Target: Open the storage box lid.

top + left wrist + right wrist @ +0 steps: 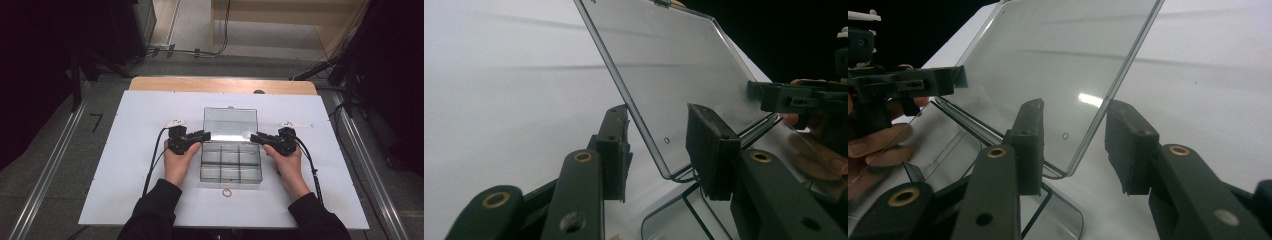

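A clear plastic compartment box (231,175) sits mid-table with its lid (230,120) raised at the back. My left gripper (205,135) is at the lid's left lower corner by the hinge. In the left gripper view it (664,150) is open, its jaws either side of the lid (684,65) edge with gaps. My right gripper (255,137) mirrors it at the right corner. In the right gripper view it (1078,145) is open astride the lid (1058,60) edge. Each view shows the other gripper across the lid.
A white sheet (125,165) covers the table, with a wooden strip (220,85) along the far edge. A small pinkish ring (226,193) lies just in front of the box. Cables trail from both grippers toward the person. Metal rails (50,165) run along the floor.
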{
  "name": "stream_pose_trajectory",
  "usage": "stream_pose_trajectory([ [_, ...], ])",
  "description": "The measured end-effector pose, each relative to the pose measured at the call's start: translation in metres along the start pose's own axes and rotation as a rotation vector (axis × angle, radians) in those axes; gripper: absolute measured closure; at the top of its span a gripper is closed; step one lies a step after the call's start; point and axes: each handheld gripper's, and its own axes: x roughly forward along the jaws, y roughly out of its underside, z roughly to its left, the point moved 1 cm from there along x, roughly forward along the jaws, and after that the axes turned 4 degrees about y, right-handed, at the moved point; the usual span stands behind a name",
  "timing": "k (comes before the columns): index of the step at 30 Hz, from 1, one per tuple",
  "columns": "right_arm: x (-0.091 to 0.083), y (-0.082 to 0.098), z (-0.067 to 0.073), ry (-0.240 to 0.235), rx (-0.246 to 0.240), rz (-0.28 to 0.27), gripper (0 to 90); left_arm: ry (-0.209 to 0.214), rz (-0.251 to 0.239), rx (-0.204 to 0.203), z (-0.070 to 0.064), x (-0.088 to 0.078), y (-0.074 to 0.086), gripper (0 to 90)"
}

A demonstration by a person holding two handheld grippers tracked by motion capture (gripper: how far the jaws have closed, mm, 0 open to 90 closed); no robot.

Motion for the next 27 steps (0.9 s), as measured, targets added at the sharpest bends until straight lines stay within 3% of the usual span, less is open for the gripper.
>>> stream_pose_trajectory([
  [16,0.0,-0.001,-0.002,0.002,0.012,0.033,47.3,-0.024,0.019,-0.01,0.001,0.0,0.0,54.3],
  [19,-0.003,-0.002,-0.002,-0.024,0.002,0.005,35.6,-0.027,0.013,0.014,-0.001,-0.003,-0.001,48.4],
  [21,-0.007,-0.002,0.0,-0.053,-0.032,-0.011,24.4,-0.025,0.003,0.036,-0.003,-0.006,-0.002,43.2],
  [27,-0.018,-0.004,0.009,-0.058,-0.111,-0.033,10.6,-0.005,0.002,0.098,-0.013,-0.012,-0.004,30.7],
])
